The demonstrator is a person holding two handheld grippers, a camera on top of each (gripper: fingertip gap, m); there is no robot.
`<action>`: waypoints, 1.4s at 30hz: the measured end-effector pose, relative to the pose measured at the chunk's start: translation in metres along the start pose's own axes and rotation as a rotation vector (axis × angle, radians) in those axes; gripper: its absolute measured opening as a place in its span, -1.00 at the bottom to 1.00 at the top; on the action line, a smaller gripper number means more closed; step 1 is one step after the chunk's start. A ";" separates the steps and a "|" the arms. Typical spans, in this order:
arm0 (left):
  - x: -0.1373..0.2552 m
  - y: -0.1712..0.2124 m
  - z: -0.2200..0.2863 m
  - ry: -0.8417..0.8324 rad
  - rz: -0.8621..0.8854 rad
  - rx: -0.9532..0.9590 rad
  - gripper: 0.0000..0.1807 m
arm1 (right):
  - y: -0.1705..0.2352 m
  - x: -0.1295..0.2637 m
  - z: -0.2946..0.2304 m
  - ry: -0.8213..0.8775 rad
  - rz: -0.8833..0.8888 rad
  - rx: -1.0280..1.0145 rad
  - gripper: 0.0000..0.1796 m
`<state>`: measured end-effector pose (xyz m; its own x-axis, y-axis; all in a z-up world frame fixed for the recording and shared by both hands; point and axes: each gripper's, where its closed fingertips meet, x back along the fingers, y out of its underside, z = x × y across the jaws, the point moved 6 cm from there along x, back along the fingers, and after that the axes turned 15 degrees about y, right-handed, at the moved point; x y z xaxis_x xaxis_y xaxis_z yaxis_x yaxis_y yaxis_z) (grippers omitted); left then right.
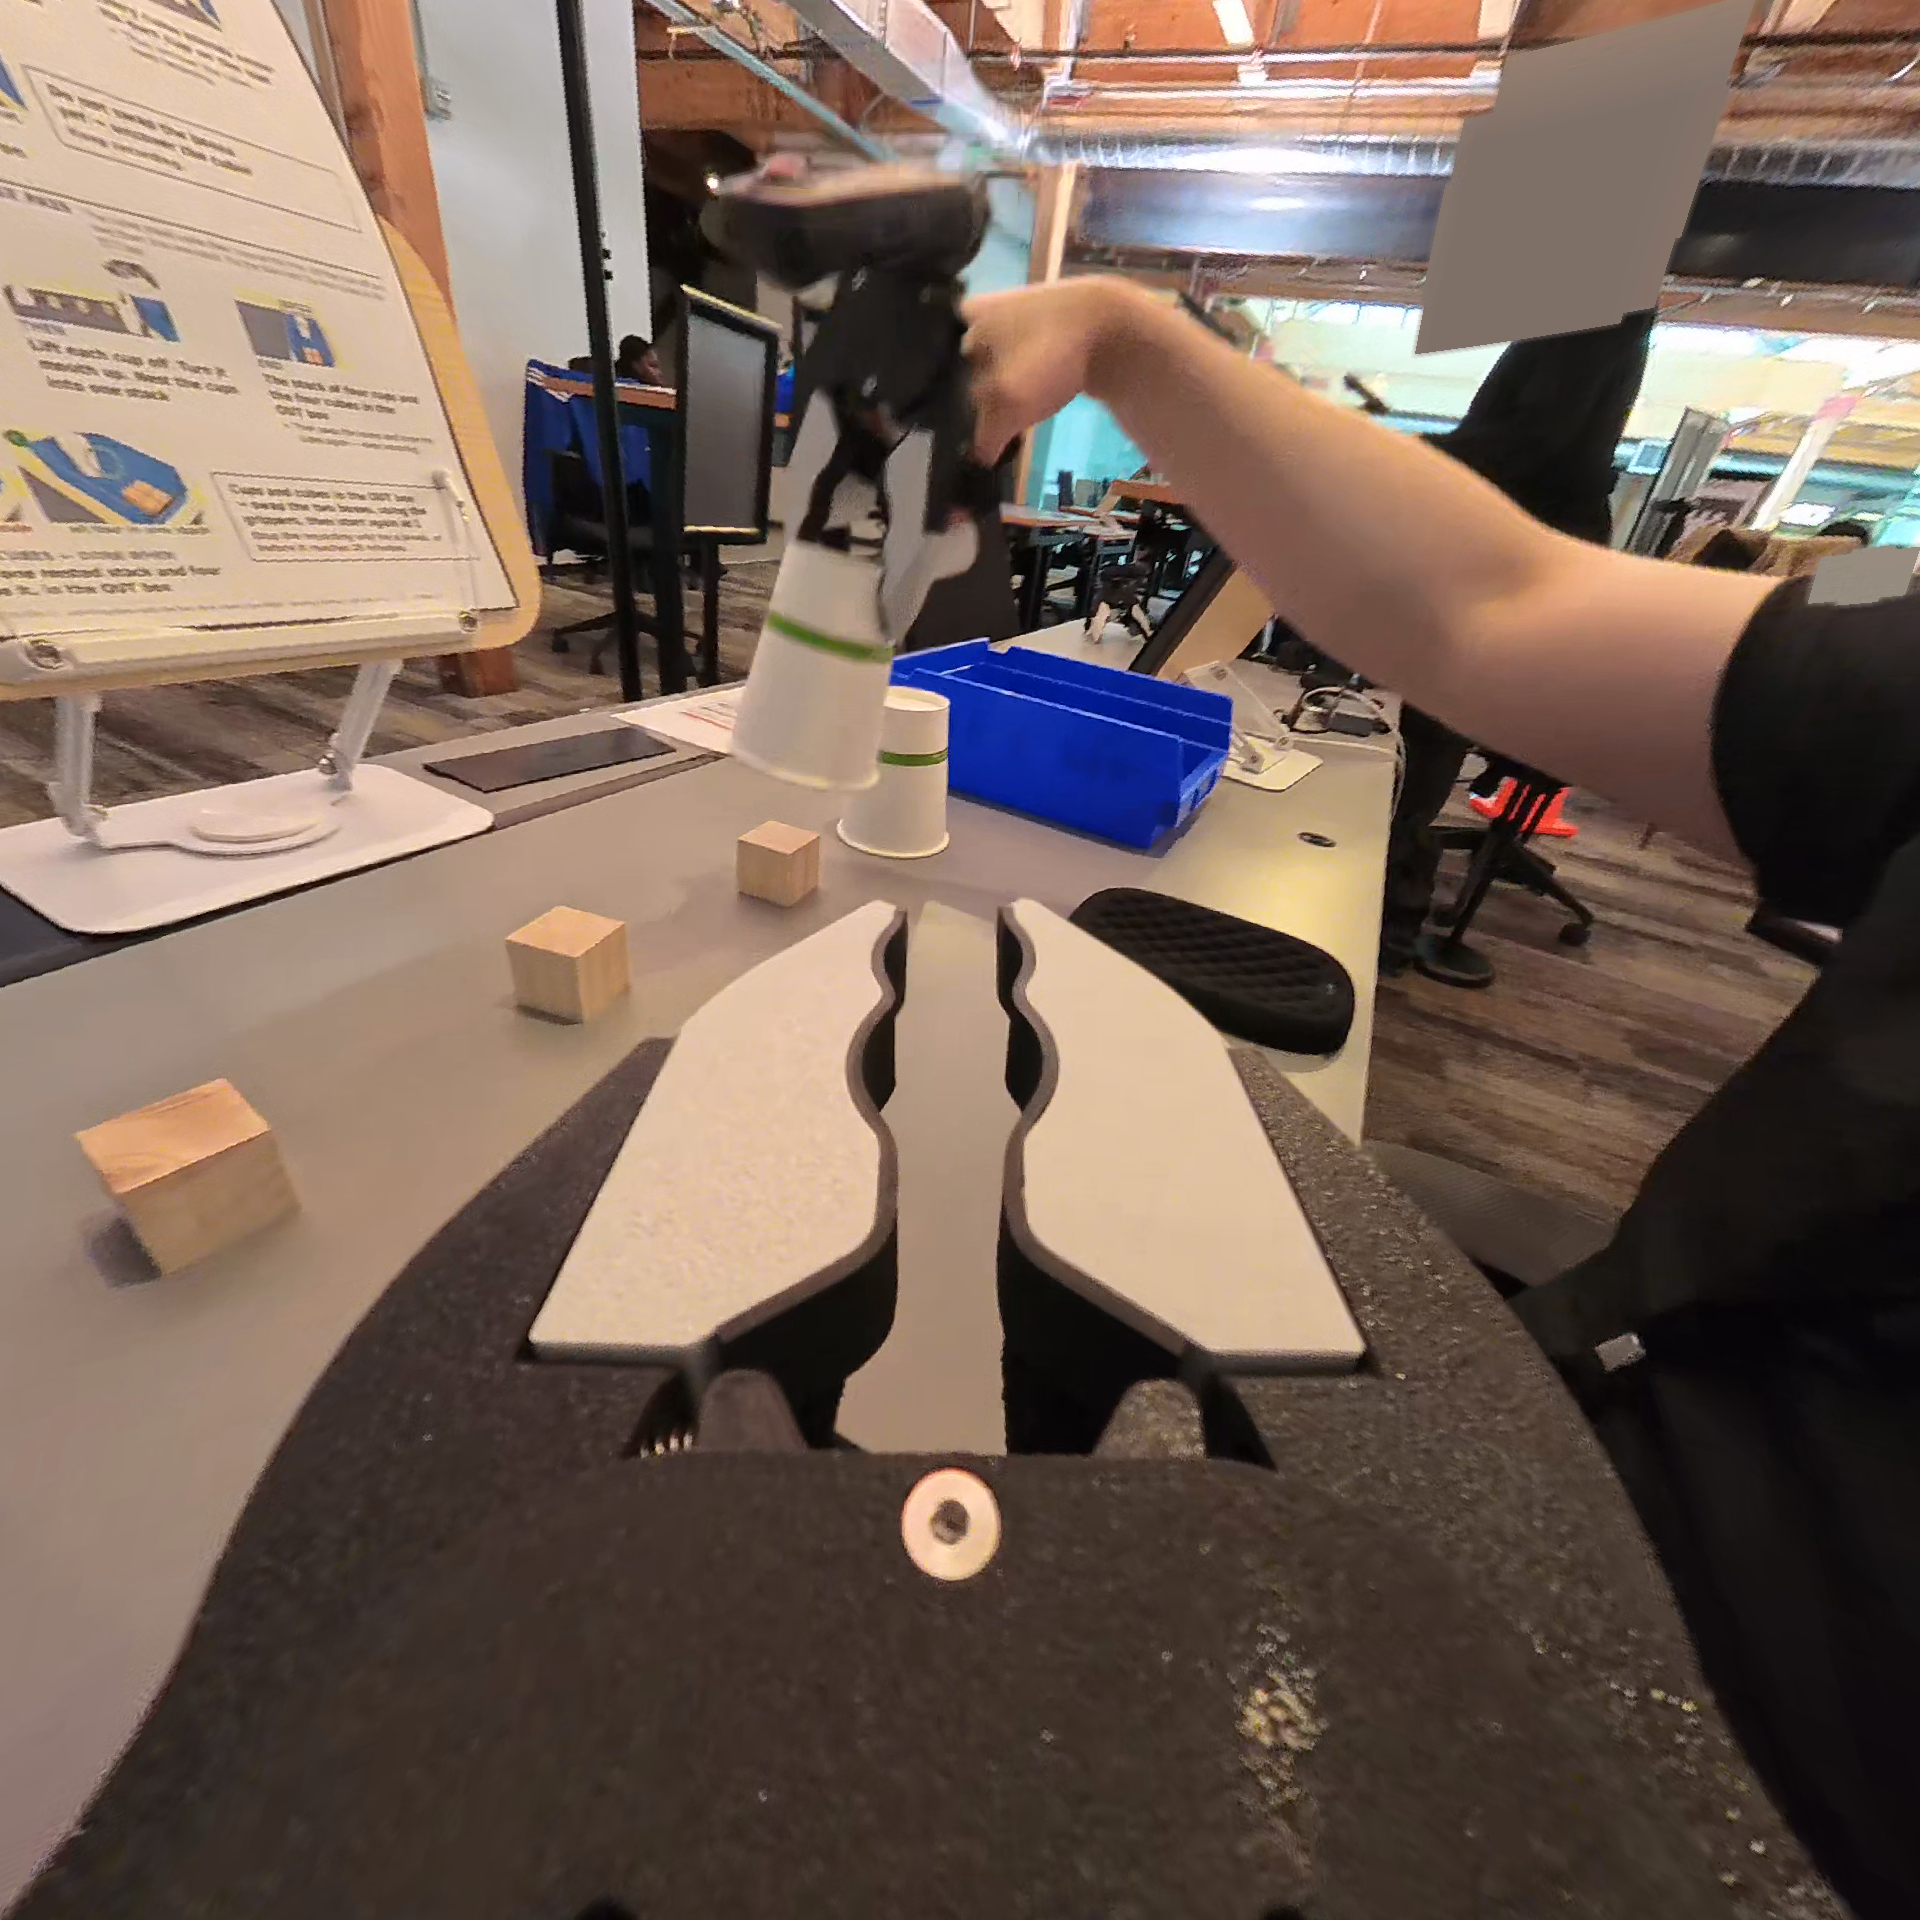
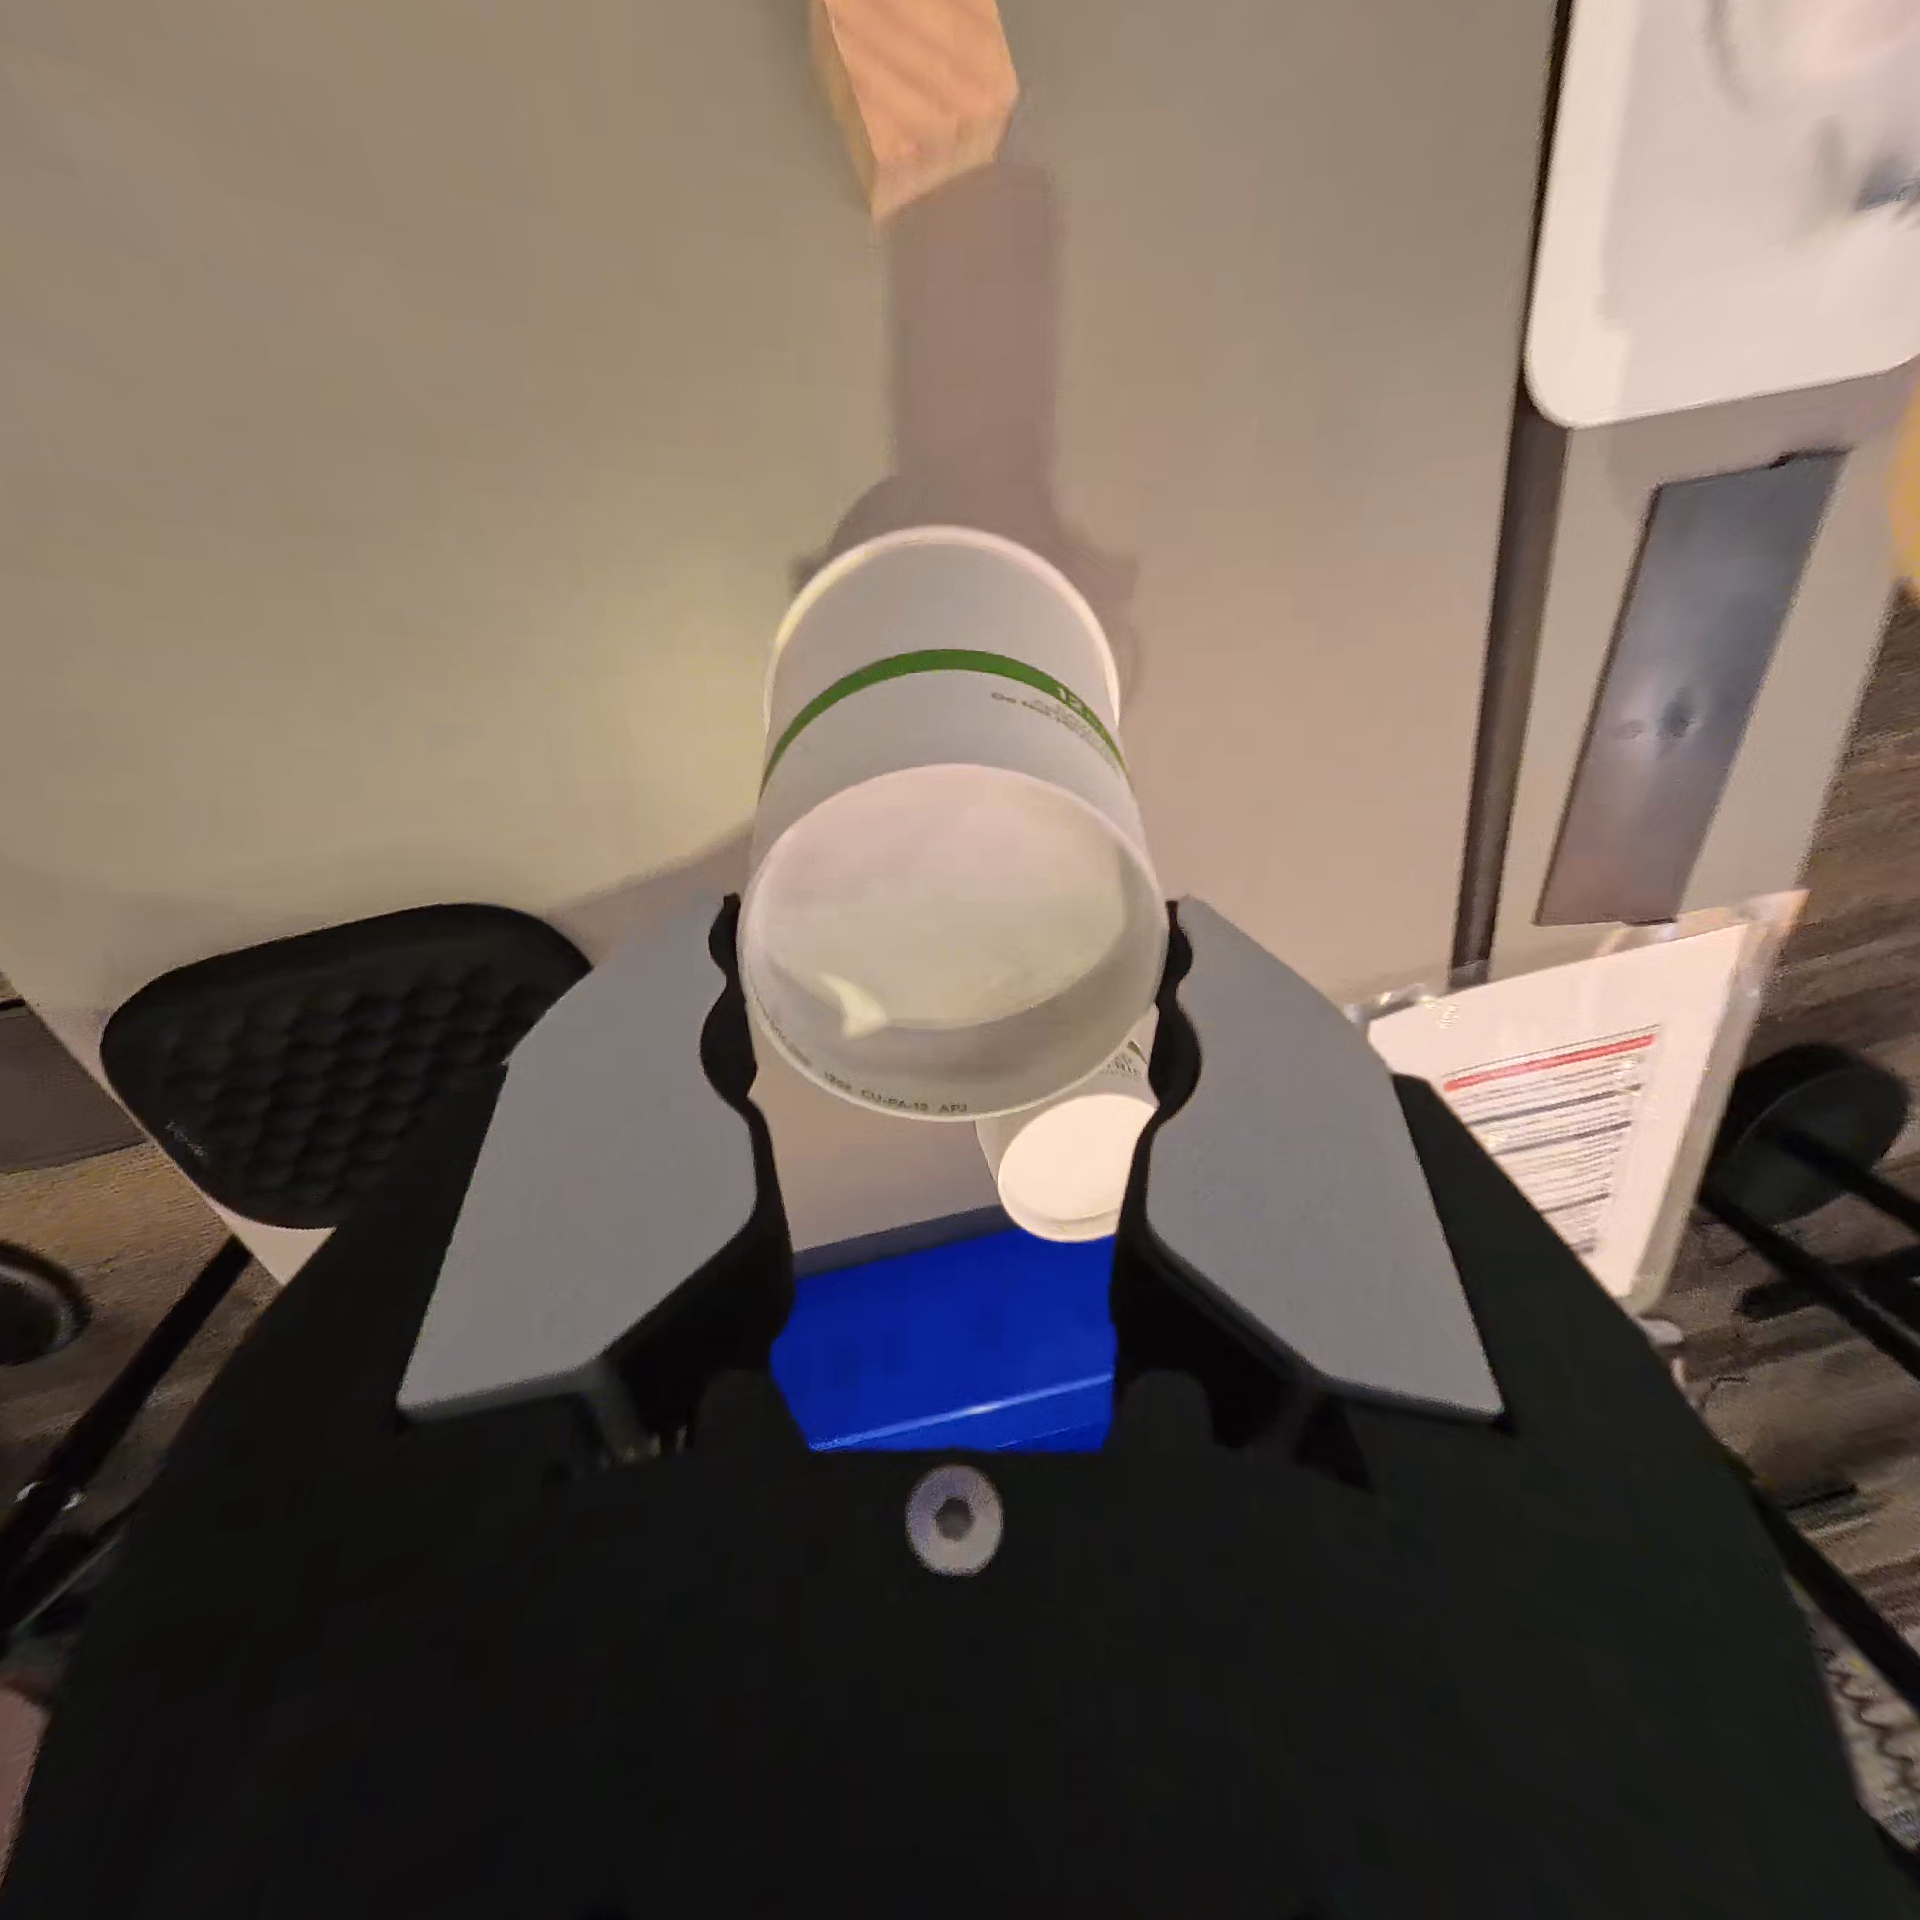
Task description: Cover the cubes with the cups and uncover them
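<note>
white cup (image 2: 940, 821) clamped between right gripper (image 2: 951, 971) jaws, mouth down | left gripper (image 1: 951, 935) jaws narrowly parted, empty

Held cup (image 2: 940, 790): white, one green band around the wall.
Standing cup (image 1: 902, 774): white, green band, same pattern.
Cubes (image 1: 568, 961), (image 1: 778, 861), (image 1: 187, 1172): pale natural wood, visible grain.
Table (image 1: 395, 1039): plain matt grey.
Bin (image 1: 1070, 738): solid bright blue, at 1 o'clock from the standing cup.
Pad (image 1: 1221, 966): black, dimpled grid texture.
Left gripper (image 1: 949, 920): light grey fingers with black edging, speckled black body.
Right gripper (image 2: 951, 971): darker grey fingers, black body.
Sign board (image 1: 208, 343): white sheet, blue and yellow pictures, tan wooden edge.
</note>
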<state>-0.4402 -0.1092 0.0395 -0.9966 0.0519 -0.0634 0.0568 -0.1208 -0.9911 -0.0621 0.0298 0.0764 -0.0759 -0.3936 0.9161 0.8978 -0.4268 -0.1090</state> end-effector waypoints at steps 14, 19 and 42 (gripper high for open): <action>0.017 0.000 0.004 -0.013 0.024 0.022 -0.83 | 0.000 -0.092 -0.002 -0.113 -0.147 -0.042 -0.17; 0.013 0.004 0.003 -0.010 0.005 0.032 -0.83 | -0.002 -0.101 -0.007 -0.096 -0.165 -0.011 -0.17; 0.110 -0.042 -0.173 -0.574 -0.876 -0.162 -0.76 | -0.021 0.056 -0.076 0.028 0.936 -0.286 -0.23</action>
<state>-0.5420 0.0732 0.0536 -0.5695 -0.4243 0.7040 -0.7302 -0.1321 -0.6703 -0.1182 -0.0451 0.1011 0.5997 -0.6916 0.4025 0.4614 -0.1121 -0.8801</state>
